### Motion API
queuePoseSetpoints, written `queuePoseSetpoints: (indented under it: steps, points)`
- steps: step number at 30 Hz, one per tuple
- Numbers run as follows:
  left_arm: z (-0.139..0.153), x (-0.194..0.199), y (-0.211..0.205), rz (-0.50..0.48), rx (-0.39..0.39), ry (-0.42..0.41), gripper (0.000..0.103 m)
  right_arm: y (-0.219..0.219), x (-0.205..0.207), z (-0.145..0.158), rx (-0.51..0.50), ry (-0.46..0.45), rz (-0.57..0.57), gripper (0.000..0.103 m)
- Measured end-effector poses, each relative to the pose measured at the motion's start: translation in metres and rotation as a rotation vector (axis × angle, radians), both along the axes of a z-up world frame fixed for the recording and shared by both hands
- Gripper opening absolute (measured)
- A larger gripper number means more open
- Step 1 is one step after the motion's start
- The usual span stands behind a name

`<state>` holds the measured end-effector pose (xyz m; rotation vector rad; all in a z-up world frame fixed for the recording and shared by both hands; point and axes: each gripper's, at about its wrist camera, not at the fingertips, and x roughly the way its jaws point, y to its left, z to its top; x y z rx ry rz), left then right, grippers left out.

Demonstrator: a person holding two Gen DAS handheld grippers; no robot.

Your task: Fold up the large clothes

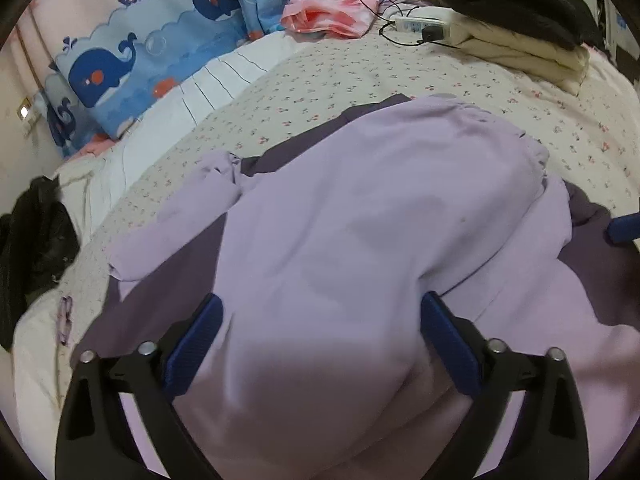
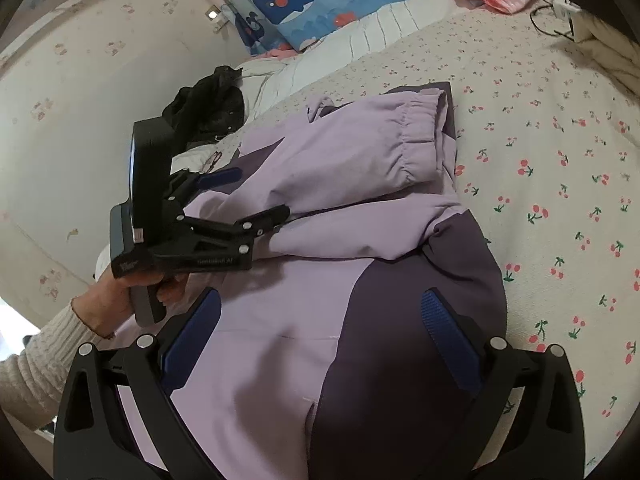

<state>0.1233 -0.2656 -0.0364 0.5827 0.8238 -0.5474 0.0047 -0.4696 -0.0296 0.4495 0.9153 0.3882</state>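
A large lilac and dark purple jacket (image 1: 360, 208) lies partly folded on the bed, a sleeve laid across its body; it also shows in the right wrist view (image 2: 340, 184). My left gripper (image 1: 322, 322) is open, its blue pads just above the lilac cloth, holding nothing. It also shows in the right wrist view (image 2: 256, 196), over the jacket's left side. My right gripper (image 2: 320, 320) is open above the jacket's near part, where lilac meets dark purple, and is empty. One of its blue fingertips (image 1: 624, 228) shows at the right edge of the left wrist view.
The bed has a cherry-print sheet (image 2: 560, 168). Whale-print pillows (image 1: 132, 68) lie at its head, with a pink bag (image 1: 336, 8), a power strip (image 1: 420, 24) and folded cream and black clothes (image 1: 520, 40). A black garment (image 1: 32, 252) lies at the left edge.
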Motion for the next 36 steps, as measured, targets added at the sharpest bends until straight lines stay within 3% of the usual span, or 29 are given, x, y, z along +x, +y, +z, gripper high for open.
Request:
queuePoseSetpoints:
  steps: [2,6,7,8,11,14,17,21,23,26,28,30,31,32,33,34,36]
  points:
    - [-0.003,-0.005,-0.001,-0.021,-0.013,0.022,0.066,0.005,-0.001,0.001,-0.026,-0.011,0.021,0.097]
    - [-0.003,-0.008,-0.004,-0.043,0.001,0.017,0.047,0.016,-0.001,-0.002,-0.039,-0.003,0.047,0.097]
    - [-0.002,-0.008,-0.004,-0.035,-0.009,0.018,0.032,0.017,-0.002,-0.003,-0.035,-0.002,0.046,0.097]
    - [0.000,-0.008,-0.004,-0.017,-0.009,0.009,0.024,0.018,-0.002,-0.004,-0.030,-0.002,0.043,0.097]
    - [0.009,-0.005,0.000,0.018,-0.026,-0.013,0.011,0.020,-0.003,-0.006,-0.021,0.001,0.041,0.097]
    - [0.030,0.001,0.024,0.092,-0.126,-0.016,0.004,0.027,-0.005,0.000,-0.055,-0.013,0.051,0.097]
    - [0.060,0.008,0.078,0.200,-0.258,-0.032,0.000,0.040,-0.006,0.010,-0.146,-0.052,0.092,0.097]
    - [0.100,0.013,0.195,0.416,-0.395,-0.092,0.000,0.072,0.002,0.021,-0.275,-0.103,0.169,0.097]
    - [0.108,0.014,0.244,0.480,-0.376,-0.109,0.000,0.098,0.011,0.023,-0.354,-0.120,0.241,0.097]
    - [0.104,0.008,0.256,0.363,-0.398,0.000,0.000,0.125,0.027,0.016,-0.392,-0.086,0.308,0.097]
    - [0.098,-0.003,0.220,0.219,-0.333,0.030,0.000,0.126,0.033,0.013,-0.347,-0.063,0.299,0.097]
    - [0.084,-0.015,0.168,0.069,-0.285,0.067,0.001,0.115,0.030,0.013,-0.239,-0.058,0.252,0.097]
    - [0.075,-0.020,0.138,-0.001,-0.248,0.076,0.001,0.109,0.027,0.013,-0.206,-0.051,0.229,0.097]
    - [0.064,-0.024,0.106,-0.060,-0.197,0.082,0.016,0.100,0.022,0.011,-0.170,-0.038,0.199,0.097]
    - [0.056,-0.025,0.085,-0.093,-0.158,0.084,0.043,0.089,0.017,0.008,-0.150,-0.023,0.168,0.097]
    - [0.049,-0.025,0.064,-0.124,-0.131,0.085,0.098,0.077,0.015,0.006,-0.141,-0.013,0.150,0.097]
    - [0.034,-0.031,0.027,-0.176,-0.081,0.026,0.097,0.058,0.008,0.003,-0.123,0.005,0.111,0.097]
